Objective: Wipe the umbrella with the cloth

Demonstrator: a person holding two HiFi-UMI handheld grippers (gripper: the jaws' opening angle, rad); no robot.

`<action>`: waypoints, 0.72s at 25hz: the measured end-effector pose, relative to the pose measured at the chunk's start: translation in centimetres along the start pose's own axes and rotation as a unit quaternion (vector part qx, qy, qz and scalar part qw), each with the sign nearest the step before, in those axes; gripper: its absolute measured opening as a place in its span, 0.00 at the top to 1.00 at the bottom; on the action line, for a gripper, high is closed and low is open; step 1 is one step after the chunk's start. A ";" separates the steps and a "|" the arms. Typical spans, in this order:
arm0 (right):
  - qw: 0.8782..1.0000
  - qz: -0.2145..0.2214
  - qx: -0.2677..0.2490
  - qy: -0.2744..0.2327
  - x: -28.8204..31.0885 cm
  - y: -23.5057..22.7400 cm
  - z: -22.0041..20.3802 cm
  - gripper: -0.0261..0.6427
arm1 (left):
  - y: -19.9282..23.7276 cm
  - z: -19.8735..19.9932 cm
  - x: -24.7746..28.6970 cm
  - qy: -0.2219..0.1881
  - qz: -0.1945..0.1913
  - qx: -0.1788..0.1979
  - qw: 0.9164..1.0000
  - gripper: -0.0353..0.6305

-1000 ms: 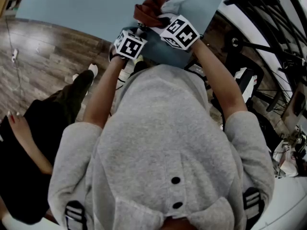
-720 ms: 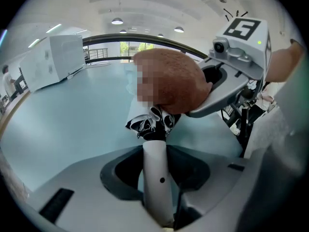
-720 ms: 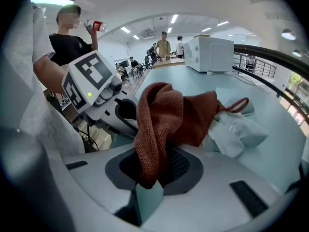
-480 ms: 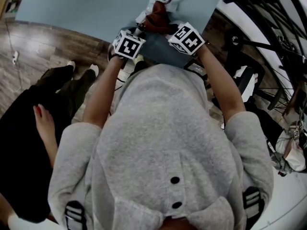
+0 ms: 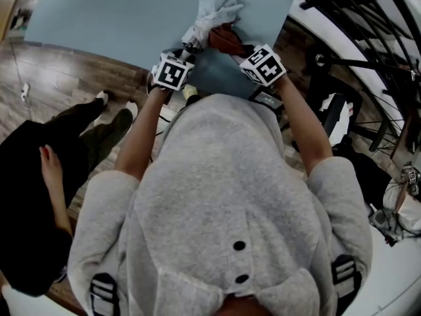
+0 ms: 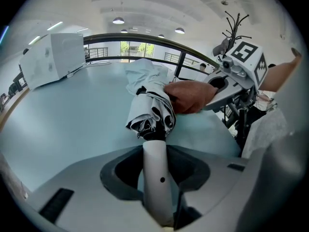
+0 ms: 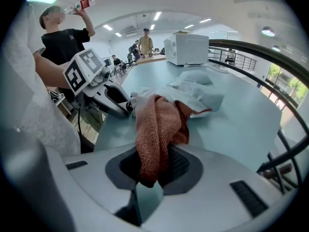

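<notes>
A folded white umbrella (image 5: pixel 214 8) lies on the pale blue table (image 5: pixel 99 18). Its white handle (image 6: pixel 155 178) runs between the jaws of my left gripper (image 6: pixel 155 187), which is shut on it; the bunched canopy (image 6: pixel 150 109) points away. My right gripper (image 7: pixel 152 170) is shut on a rust-coloured cloth (image 7: pixel 157 129) that drapes against the umbrella (image 7: pixel 193 93) close to the handle end. In the head view the cloth (image 5: pixel 225 38) sits between the left gripper (image 5: pixel 187 48) and the right gripper (image 5: pixel 235 46). The left gripper view shows the cloth (image 6: pixel 190 96) touching the canopy's right side.
A white box (image 6: pixel 50 57) stands at the far side of the table, also seen as a box (image 7: pixel 186 48) in the right gripper view. A bystander in black (image 5: pixel 33 196) stands at the left on the wooden floor. Black metal frames (image 5: pixel 368 45) crowd the right.
My right gripper has drawn the cloth along the umbrella toward the handle end, nearer to me, uncovering more of the white canopy. The left gripper holds still. The bystander has shifted.
</notes>
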State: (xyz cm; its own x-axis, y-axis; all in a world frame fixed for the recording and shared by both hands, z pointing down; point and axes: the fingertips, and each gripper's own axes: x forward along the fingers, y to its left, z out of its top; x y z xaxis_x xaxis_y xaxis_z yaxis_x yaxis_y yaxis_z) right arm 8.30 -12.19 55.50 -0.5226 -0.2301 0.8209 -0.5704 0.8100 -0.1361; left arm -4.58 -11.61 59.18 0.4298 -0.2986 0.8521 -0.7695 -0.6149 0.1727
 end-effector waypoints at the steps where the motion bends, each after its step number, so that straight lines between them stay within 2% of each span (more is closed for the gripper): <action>1: 1.000 -0.006 0.006 -0.005 -0.5 -0.1 -0.2 0.84 | -0.2 -0.2 0.0 0.005 -0.002 -0.001 1.000 0.71; 4: 0.999 -0.021 0.024 -0.030 -2.4 -0.5 0.2 0.84 | -0.5 -0.6 -0.4 0.012 -0.008 -0.003 1.000 0.71; 7: 0.996 -0.049 0.039 -0.070 -5.4 -1.9 1.3 0.84 | -0.3 0.6 -1.2 -0.004 0.004 0.008 1.000 0.71; 9: 0.991 -0.066 0.054 -0.101 -7.6 -2.3 2.1 0.84 | -0.1 1.0 -2.9 -0.028 0.022 -0.001 0.999 0.71; 11: 0.985 -0.080 0.069 -0.138 -9.8 -2.4 2.9 0.84 | -0.4 1.7 -5.4 -0.076 0.036 -0.026 0.996 0.71; 13: 0.975 -0.098 0.085 -0.179 -12.4 -3.3 3.7 0.84 | -0.9 3.7 -8.1 -0.143 0.048 -0.048 0.987 0.71; 15: 0.963 -0.118 0.100 -0.222 -15.7 -4.6 4.3 0.84 | -1.5 6.1 -10.3 -0.209 0.056 -0.062 0.974 0.71; 18: 0.940 -0.159 0.117 -0.279 -21.2 -6.6 4.6 0.84 | -3.8 9.9 -14.0 -0.288 0.062 -0.060 0.954 0.71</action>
State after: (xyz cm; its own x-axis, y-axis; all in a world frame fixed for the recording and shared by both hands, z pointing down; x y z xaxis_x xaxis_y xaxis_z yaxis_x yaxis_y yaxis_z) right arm 20.28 -15.14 36.42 -0.5151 -0.7407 0.4313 -0.8440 0.5260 -0.1047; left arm -3.03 -12.34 41.72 0.4934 -0.7361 0.4634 -0.8650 -0.4713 0.1723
